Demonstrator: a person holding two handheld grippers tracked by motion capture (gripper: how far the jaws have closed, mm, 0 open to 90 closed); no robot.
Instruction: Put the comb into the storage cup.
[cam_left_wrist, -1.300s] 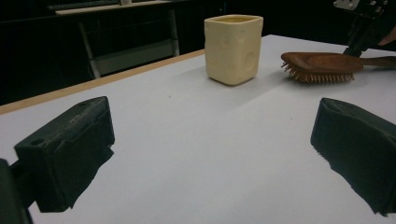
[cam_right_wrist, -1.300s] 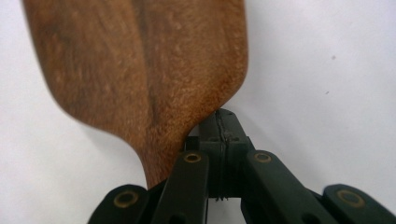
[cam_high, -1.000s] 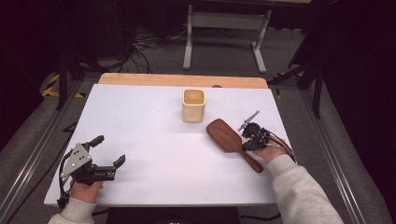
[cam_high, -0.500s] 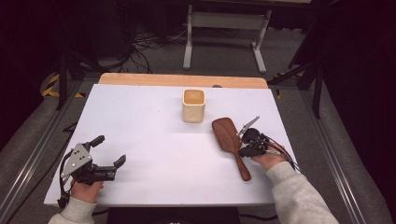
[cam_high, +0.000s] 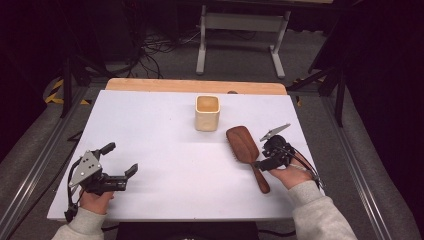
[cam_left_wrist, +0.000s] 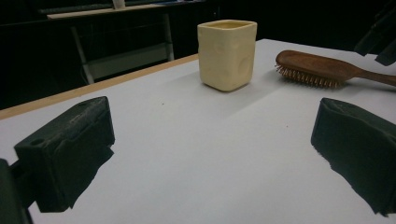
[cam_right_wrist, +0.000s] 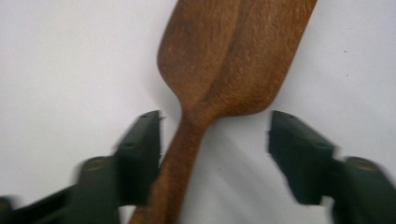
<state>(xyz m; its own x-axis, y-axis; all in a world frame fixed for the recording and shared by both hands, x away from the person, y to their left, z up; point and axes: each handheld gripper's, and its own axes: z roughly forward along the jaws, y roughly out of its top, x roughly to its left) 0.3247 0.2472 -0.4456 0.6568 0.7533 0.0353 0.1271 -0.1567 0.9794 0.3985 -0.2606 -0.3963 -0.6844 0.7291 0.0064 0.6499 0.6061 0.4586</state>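
Right tool (cam_high: 261, 161) just opening, released over hairbrush (cam_high: 243, 143) handle, cream cup (cam_high: 207, 113) nearby, left tool (cam_high: 121, 160) open

Overhead light on my matte white tabletop (cam_high: 170, 150), surroundings near black. Soft shadows, no glare. My right gripper (cam_right_wrist: 215, 154) view is motion-blurred; my left gripper view is sharp but dim.
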